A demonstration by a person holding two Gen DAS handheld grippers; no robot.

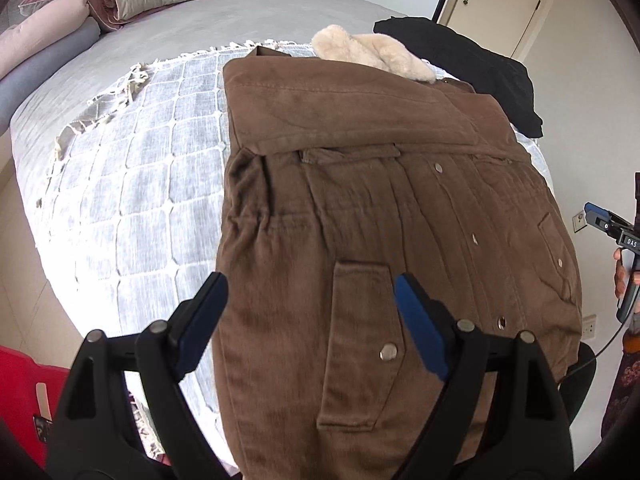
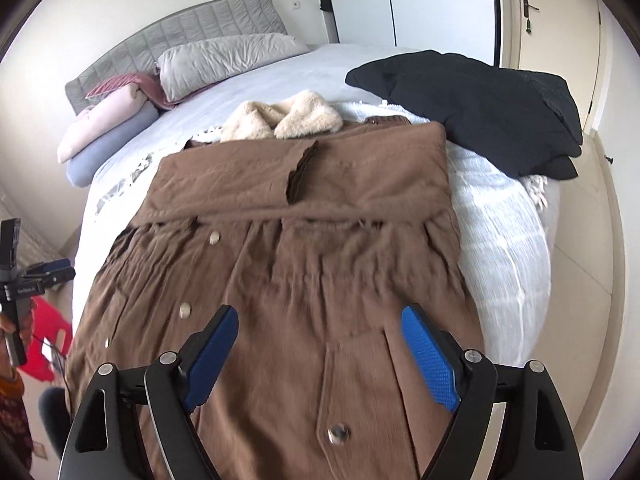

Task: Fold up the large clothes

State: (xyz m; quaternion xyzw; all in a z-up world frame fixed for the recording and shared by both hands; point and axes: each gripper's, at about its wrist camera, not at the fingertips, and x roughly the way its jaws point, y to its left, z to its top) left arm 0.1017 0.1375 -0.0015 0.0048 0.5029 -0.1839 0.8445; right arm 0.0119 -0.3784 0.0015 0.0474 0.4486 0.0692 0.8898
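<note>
A brown coat (image 1: 360, 208) with snap buttons and a cream fleece collar (image 1: 372, 54) lies flat on a pale checked blanket (image 1: 152, 184) on the bed, its sleeves folded across the chest. My left gripper (image 1: 310, 284) hovers open above the coat's lower part near a flap pocket (image 1: 360, 344), nothing between its blue pads. In the right wrist view the same coat (image 2: 304, 240) fills the middle and the collar (image 2: 280, 120) sits at its far end. My right gripper (image 2: 320, 320) stands open over the hem, holding nothing. Each gripper shows at the other view's edge.
A black garment (image 2: 480, 108) lies on the bed's right side. Pillows (image 2: 224, 60) and rolled bedding (image 2: 108, 128) sit by the grey headboard. A red object (image 1: 24, 384) is on the floor at left. A closed door (image 1: 500, 0) and wardrobe stand beyond the bed.
</note>
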